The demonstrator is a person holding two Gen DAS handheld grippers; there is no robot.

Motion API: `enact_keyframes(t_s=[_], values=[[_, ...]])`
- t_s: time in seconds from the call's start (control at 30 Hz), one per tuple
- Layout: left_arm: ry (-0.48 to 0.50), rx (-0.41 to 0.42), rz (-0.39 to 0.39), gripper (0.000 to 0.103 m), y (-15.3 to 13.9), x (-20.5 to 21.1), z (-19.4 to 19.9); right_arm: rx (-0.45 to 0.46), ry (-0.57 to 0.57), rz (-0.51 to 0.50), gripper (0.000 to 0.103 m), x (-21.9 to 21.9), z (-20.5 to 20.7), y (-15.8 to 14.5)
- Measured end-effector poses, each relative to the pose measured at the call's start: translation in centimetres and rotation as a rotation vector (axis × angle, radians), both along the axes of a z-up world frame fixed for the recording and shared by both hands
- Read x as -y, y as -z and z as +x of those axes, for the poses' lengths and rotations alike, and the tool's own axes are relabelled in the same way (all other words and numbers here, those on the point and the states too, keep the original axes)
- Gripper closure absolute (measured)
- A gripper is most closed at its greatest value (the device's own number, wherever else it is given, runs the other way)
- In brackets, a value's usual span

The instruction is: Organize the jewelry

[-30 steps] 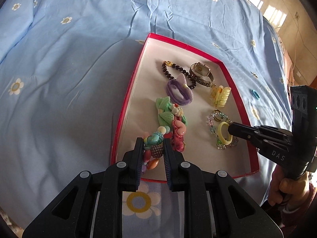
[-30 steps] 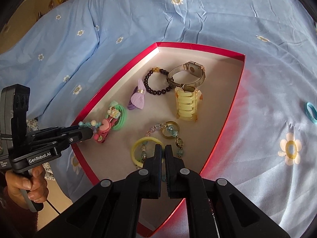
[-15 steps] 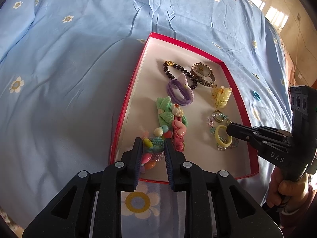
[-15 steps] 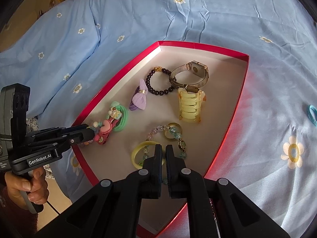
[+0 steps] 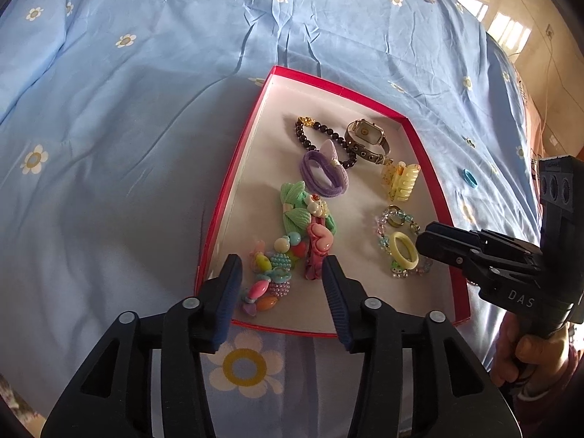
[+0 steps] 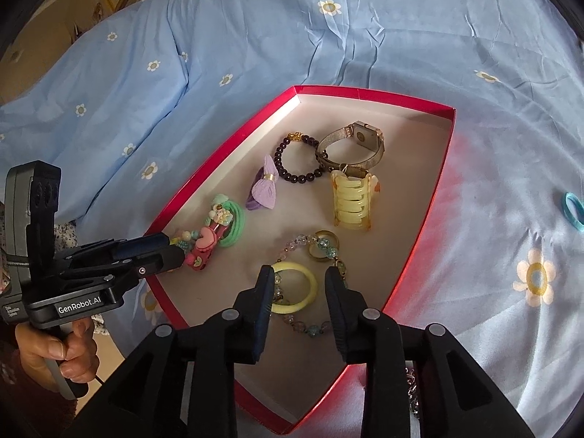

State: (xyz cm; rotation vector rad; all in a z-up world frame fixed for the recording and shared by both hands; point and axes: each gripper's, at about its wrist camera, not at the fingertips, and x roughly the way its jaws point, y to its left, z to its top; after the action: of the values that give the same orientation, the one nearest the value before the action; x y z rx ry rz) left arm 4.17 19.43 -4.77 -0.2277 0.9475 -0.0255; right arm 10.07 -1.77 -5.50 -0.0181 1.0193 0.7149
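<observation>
A red-rimmed box (image 5: pixel 233 168) (image 6: pixel 443 168) lies on the blue bedspread and holds jewelry. My left gripper (image 5: pixel 281 273) is open over the box's near corner, its jaws either side of a colourful bead bracelet (image 5: pixel 270 270) lying in the box. My right gripper (image 6: pixel 299 288) is open above a yellow ring hair tie (image 6: pixel 294 286) and a clear bead bracelet (image 6: pixel 317 248). A pink heart clip (image 5: pixel 317 248), green bow tie (image 5: pixel 297 208), purple hair tie (image 5: pixel 323 175), dark bead bracelet (image 5: pixel 321 135), watch (image 5: pixel 367 138) and yellow claw clip (image 5: pixel 401 180) lie in the box.
A small blue hair tie (image 5: pixel 469 179) (image 6: pixel 573 211) lies on the bedspread to the right of the box. The floral blue sheet (image 5: pixel 127 127) surrounds the box. A wooden floor (image 5: pixel 547 36) shows beyond the bed at the far right.
Both grippers have opened. The left one let go of the colourful bead bracelet, which now lies in the box. The right one released the bead bracelet with the yellow ring.
</observation>
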Motion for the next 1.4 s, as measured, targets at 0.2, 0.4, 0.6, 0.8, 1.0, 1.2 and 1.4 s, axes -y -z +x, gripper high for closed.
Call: enact_keyframes(t_s=[0.2, 0.4, 0.6, 0.8, 1.0, 1.2, 1.4], values=[[0.001, 0.004, -0.005, 0.052, -0.3, 0.1, -0.2, 0.037, 0.005, 0.01, 0.059, 0.3, -0.6, -1.0], [0.002, 0.01, 0.007, 0.041, -0.7, 0.3, -0.6, 0.048, 0.018, 0.015, 0.049, 0.8, -0.8, -1.2], [-0.001, 0.023, 0.015, 0.029, -1.2, 0.6, -1.3, 0.062, 0.024, 0.03, 0.033, 1.2, -1.3, -1.4], [-0.009, 0.031, 0.016, 0.021, -1.6, 0.7, -1.7, 0.074, 0.033, 0.043, 0.029, 1.6, -1.7, -1.7], [-0.04, 0.053, 0.034, 0.012, -2.2, 0.9, -2.4, 0.088, 0.05, 0.07, 0.026, 2.3, -1.8, -2.3], [-0.119, 0.055, -0.001, 0.01, -2.2, 0.3, -3.4, 0.107, 0.069, 0.095, 0.017, 3.1, -2.3, -2.8], [-0.167, 0.11, 0.029, 0.008, -2.1, 0.9, -5.4, 0.119, 0.092, 0.124, 0.013, 4.1, -3.1, -2.8]])
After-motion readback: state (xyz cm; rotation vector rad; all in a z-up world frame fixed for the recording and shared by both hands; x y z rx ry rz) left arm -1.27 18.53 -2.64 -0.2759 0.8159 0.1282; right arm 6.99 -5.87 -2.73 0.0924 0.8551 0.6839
